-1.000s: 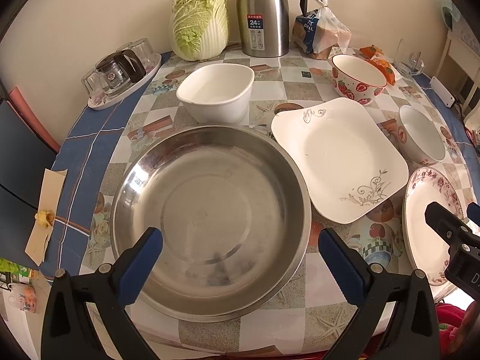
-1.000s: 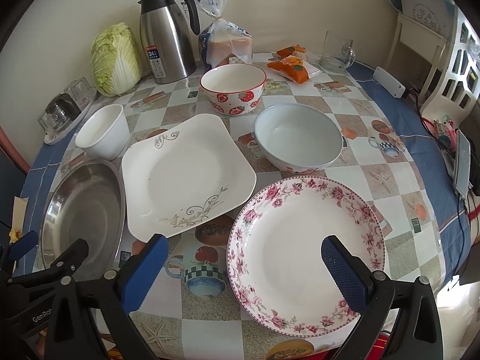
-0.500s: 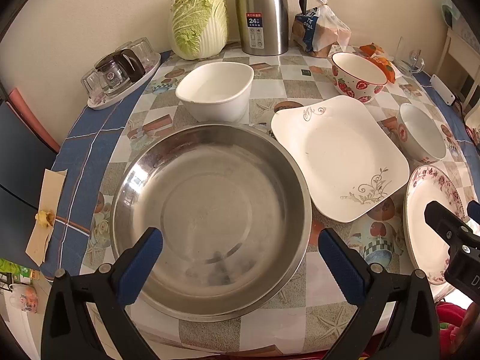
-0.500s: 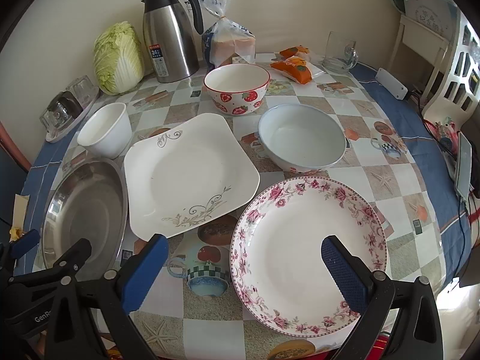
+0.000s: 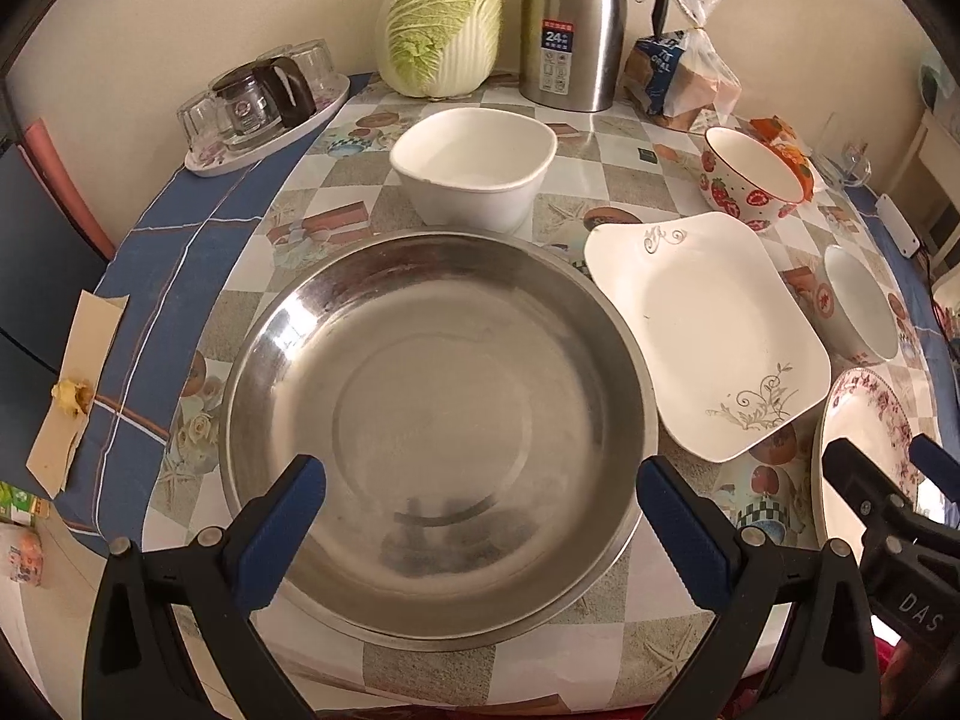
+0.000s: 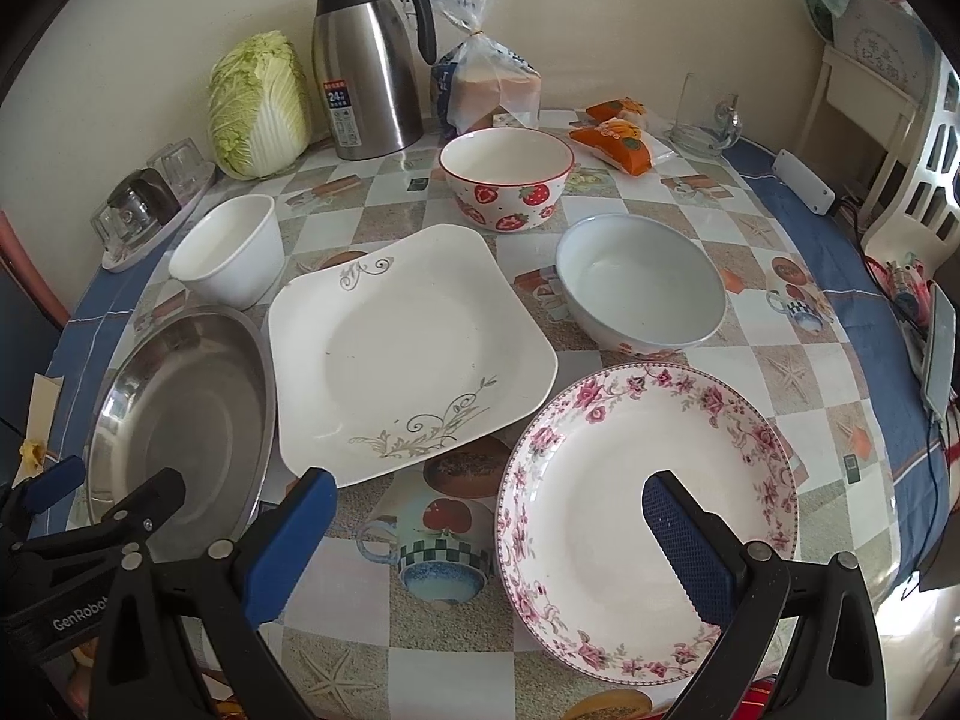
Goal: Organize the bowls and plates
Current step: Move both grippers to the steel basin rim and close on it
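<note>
A large steel plate (image 5: pixel 432 420) lies at the table's near left, also in the right wrist view (image 6: pixel 180 414). Right of it lies a square white plate (image 6: pixel 402 348), then a round floral plate (image 6: pixel 648 516) at the near right. Behind stand a plain white bowl (image 6: pixel 231 258), a strawberry bowl (image 6: pixel 507 177) and a pale blue bowl (image 6: pixel 642 294). My left gripper (image 5: pixel 480 510) is open and empty over the steel plate's near rim. My right gripper (image 6: pixel 489 525) is open and empty, its right finger over the floral plate.
At the back stand a cabbage (image 6: pixel 258 108), a steel thermos jug (image 6: pixel 366 60), a bagged bread loaf (image 6: pixel 486 84), orange snack packets (image 6: pixel 618 135) and a glass mug (image 6: pixel 702 117). A tray of glasses (image 5: pixel 264 108) sits at the back left. A white chair (image 6: pixel 888 120) stands at the right.
Both grippers have shifted slightly; the right one has edged forward and left over the table. Both stay open and no dish has moved.
</note>
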`<action>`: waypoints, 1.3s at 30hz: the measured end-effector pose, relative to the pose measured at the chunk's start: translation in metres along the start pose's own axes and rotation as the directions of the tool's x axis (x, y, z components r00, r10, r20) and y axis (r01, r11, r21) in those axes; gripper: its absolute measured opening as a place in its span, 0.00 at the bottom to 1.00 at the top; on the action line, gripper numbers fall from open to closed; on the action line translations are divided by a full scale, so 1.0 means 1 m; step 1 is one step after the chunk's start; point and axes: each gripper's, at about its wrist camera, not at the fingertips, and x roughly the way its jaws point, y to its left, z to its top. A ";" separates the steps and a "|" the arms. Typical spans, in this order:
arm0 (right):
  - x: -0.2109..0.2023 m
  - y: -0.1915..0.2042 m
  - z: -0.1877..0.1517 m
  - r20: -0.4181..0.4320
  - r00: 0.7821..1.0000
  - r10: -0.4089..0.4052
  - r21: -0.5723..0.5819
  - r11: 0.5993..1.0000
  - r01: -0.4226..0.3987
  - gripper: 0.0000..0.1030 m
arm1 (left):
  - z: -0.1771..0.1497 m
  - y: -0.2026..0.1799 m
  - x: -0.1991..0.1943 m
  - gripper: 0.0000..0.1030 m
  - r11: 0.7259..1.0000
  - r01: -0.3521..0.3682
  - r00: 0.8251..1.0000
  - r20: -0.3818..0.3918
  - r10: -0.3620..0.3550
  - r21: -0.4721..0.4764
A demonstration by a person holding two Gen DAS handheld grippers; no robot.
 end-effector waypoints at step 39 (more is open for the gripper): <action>0.043 0.105 -0.012 -0.087 0.978 0.189 -0.254 0.945 -0.206 0.67 | -0.009 0.115 0.045 1.00 0.973 0.007 0.996 0.086 0.013 -0.231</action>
